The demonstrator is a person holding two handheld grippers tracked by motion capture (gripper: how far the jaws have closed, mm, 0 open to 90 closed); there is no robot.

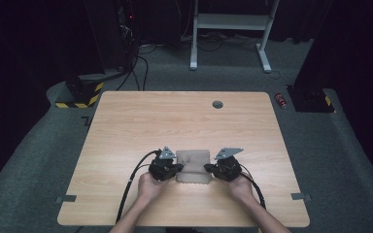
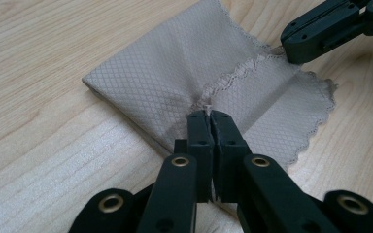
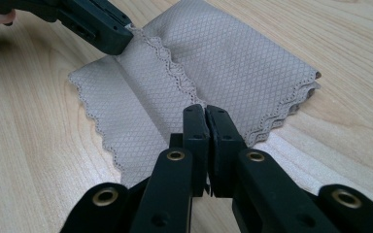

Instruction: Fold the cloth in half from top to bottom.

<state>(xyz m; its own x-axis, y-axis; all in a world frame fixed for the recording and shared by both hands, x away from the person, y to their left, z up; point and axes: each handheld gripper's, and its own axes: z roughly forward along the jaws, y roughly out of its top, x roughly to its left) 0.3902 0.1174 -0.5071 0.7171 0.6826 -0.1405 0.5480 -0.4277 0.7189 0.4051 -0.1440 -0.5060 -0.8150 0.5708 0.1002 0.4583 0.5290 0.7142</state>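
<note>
A folded beige cloth point(image 1: 193, 166) with a diamond weave and scalloped edges lies flat on the wooden table point(image 1: 175, 121), near its front middle. My left gripper point(image 1: 178, 168) is shut on the cloth's left side, pinching the scalloped hem of the top fold point(image 2: 210, 114). My right gripper point(image 1: 208, 168) is shut on the opposite side, at the same hem point(image 3: 205, 109). In the left gripper view the cloth point(image 2: 165, 63) spreads ahead, with the right gripper point(image 2: 320, 29) at its far edge. In the right gripper view the cloth point(image 3: 233, 53) has the left gripper point(image 3: 97, 24) beyond it.
A round cable hole point(image 1: 217, 104) sits near the table's far edge. Grey tape tabs point(image 1: 67, 198) point(image 1: 298, 196) mark the front corners. A white desk frame point(image 1: 230, 24) and black stands are on the carpet behind the table.
</note>
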